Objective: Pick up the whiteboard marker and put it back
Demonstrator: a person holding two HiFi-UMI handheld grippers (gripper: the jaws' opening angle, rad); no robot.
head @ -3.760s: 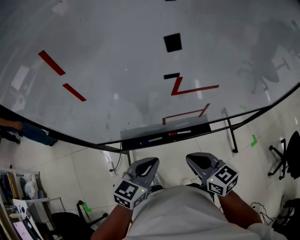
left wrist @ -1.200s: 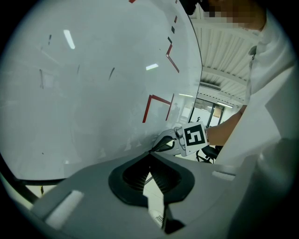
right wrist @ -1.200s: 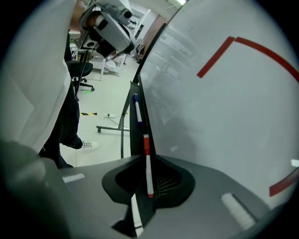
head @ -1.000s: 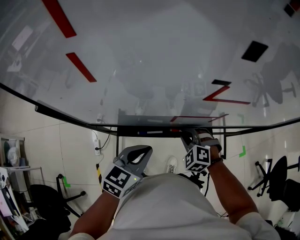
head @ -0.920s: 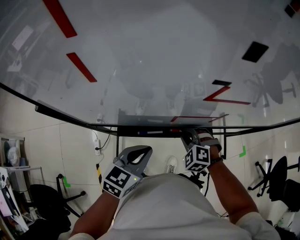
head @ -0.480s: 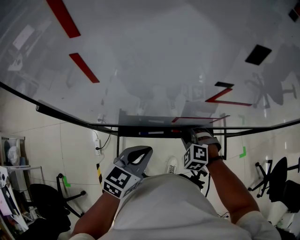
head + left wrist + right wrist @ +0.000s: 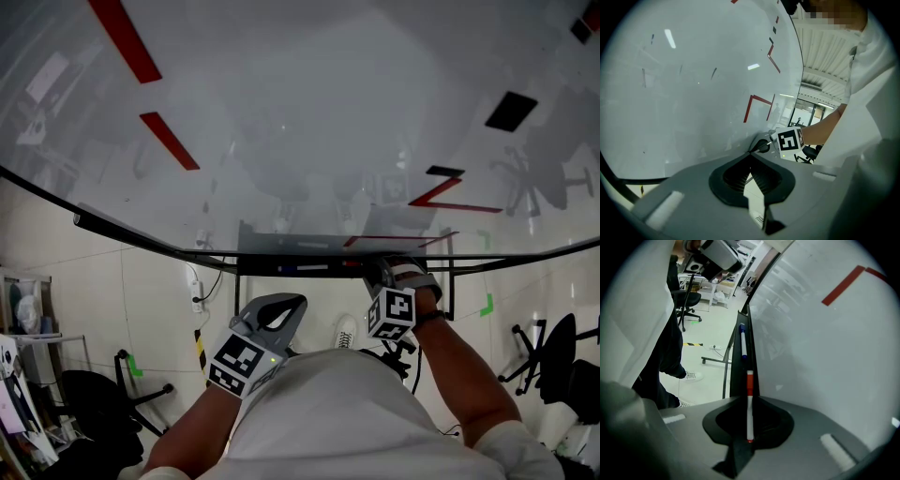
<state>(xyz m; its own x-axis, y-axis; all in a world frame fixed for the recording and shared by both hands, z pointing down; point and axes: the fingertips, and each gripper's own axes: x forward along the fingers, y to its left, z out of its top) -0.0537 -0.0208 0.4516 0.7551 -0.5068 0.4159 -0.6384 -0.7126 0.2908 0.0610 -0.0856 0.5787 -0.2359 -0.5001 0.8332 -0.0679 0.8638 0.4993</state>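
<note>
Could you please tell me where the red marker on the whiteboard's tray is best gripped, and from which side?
Grip the red marker by its white barrel, behind the red band, closing across its thin width. It lies lengthwise on the tray with the whiteboard close behind, so come from the room side, along its length. The right tool appears shut on it this way.
</note>
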